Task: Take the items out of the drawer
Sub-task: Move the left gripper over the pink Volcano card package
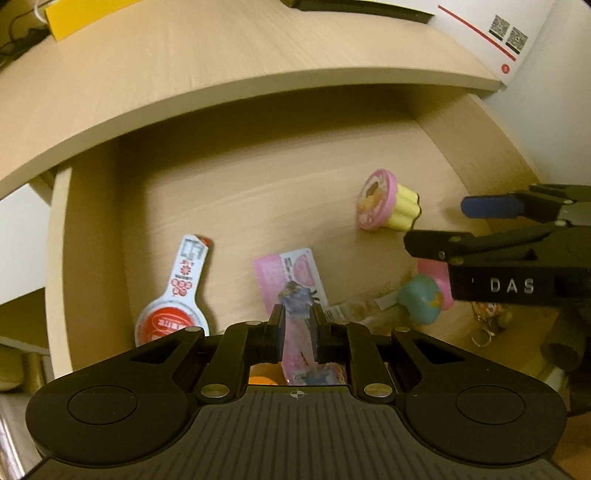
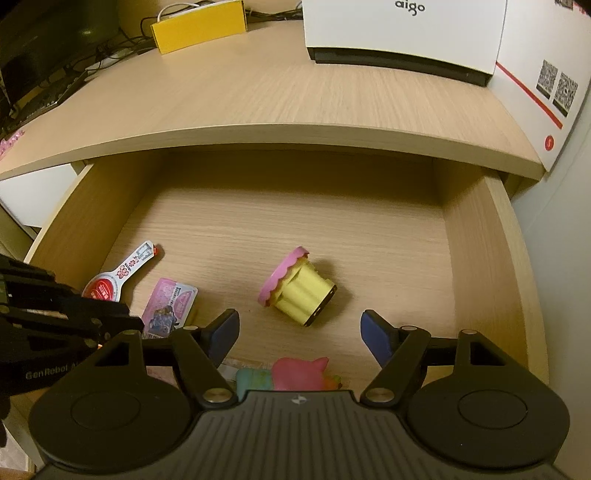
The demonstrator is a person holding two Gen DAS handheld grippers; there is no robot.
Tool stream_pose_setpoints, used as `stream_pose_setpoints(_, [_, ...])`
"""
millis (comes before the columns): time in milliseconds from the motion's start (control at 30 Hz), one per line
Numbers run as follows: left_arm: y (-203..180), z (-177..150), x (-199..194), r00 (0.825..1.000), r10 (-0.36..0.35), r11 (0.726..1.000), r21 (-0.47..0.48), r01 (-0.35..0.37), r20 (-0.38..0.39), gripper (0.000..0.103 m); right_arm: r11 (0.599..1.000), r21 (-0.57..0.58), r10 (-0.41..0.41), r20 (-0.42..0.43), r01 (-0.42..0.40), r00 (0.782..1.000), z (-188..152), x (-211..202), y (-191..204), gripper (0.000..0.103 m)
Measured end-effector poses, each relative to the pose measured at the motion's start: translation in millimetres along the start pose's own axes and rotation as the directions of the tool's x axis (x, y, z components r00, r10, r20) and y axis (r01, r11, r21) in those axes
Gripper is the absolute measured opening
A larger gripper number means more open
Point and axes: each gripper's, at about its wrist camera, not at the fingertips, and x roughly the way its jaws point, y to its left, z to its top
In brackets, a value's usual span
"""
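An open wooden drawer (image 2: 491, 236) sits pulled out beneath a pale wood desk (image 2: 258, 92). Its floor shows light woodgrain and holds scattered small things.

In the right wrist view, a yellow fluted cup (image 2: 301, 291) with a pink scalloped lid lies on its side near the drawer's middle. The right gripper (image 2: 299, 332) hangs over it at 6 o'clock, fingers spread wide, nothing between them and not touching the cup. Below the cup, at the drawer's front edge, lie a pink toy (image 2: 299, 374) and a teal toy (image 2: 253, 380), just beside each other.

At 9 o'clock of the cup lies a pink card (image 2: 170, 304), and beyond it a red and white spoon-shaped packet (image 2: 118, 277) printed with red characters too small to read.

In the left wrist view, the left gripper (image 1: 295, 332) has its fingers pressed nearly together, pinching a pink wrapper (image 1: 295, 347) above the drawer's front.

On the desk, at 12 o'clock, stands a white box (image 2: 402, 33) marked "aigo". At 2 o'clock a white carton (image 2: 543, 77) bears a red stripe and two QR codes. At 11 o'clock a yellow box (image 2: 199, 26) sits among dark cables (image 2: 74, 62). The left gripper's side reads "GenRobot"; the right gripper's shows "DAS".
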Motion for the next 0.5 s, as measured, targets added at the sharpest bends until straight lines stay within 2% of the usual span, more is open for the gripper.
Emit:
stream_pose_setpoints(200, [15,-11,-1,0.995,-0.087,0.995,-0.046,0.084,-0.045,0.016,0.999,0.046,0.018,-0.016,-0.017,1.000,0,2,-6,0.074])
stream_pose_setpoints(433, [27,-11,14,0.983,-0.136,0.989,-0.073,0.128,-0.120,0.018,0.993,0.110,0.053,-0.056,-0.046,0.997,2,8,-17,0.074])
stream_pose_setpoints(500, [22,-6,19,0.982,-0.149,0.987,-0.070,0.142,-0.116,0.024,0.988,0.144,0.064,-0.066,-0.054,0.996,2,9,-22,0.074])
